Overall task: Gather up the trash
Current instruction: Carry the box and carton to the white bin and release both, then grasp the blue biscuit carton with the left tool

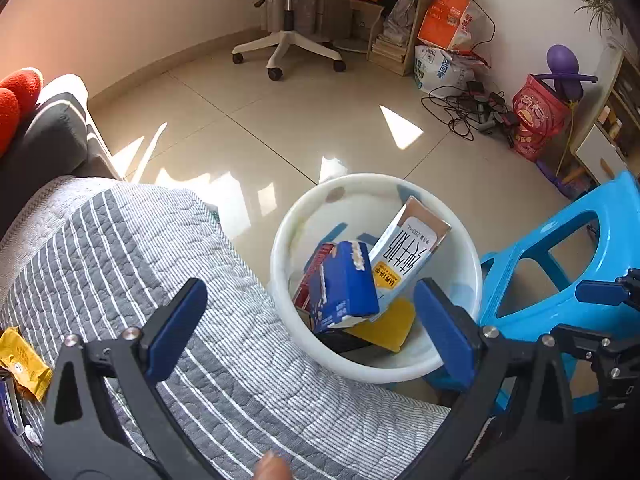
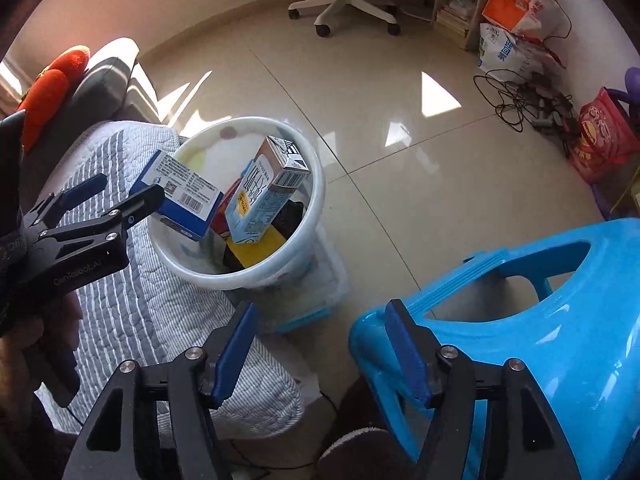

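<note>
A white trash bin [image 1: 280,240] [image 2: 316,184] stands on the floor beside the quilt-covered seat. It holds a blue box [image 1: 344,284] [image 2: 180,192] lying tilted on top, a white and brown milk carton [image 1: 408,248] [image 2: 264,196] and a yellow packet [image 1: 384,324]. My left gripper [image 1: 310,330] [image 2: 131,186] hovers above the bin's near rim with its jaws wide open, and neither pad touches the blue box. A yellow wrapper [image 1: 24,360] lies on the quilt at the far left. My right gripper [image 2: 322,354] [image 1: 592,316] is open and empty beside the blue stool.
A bright blue plastic stool [image 1: 560,280] [image 2: 560,320] stands right of the bin. The grey striped quilt [image 1: 160,280] fills the left. Farther off are an office chair [image 1: 288,40], tangled cables [image 1: 468,112], a red bag [image 1: 536,120] and stacked bags against the wall.
</note>
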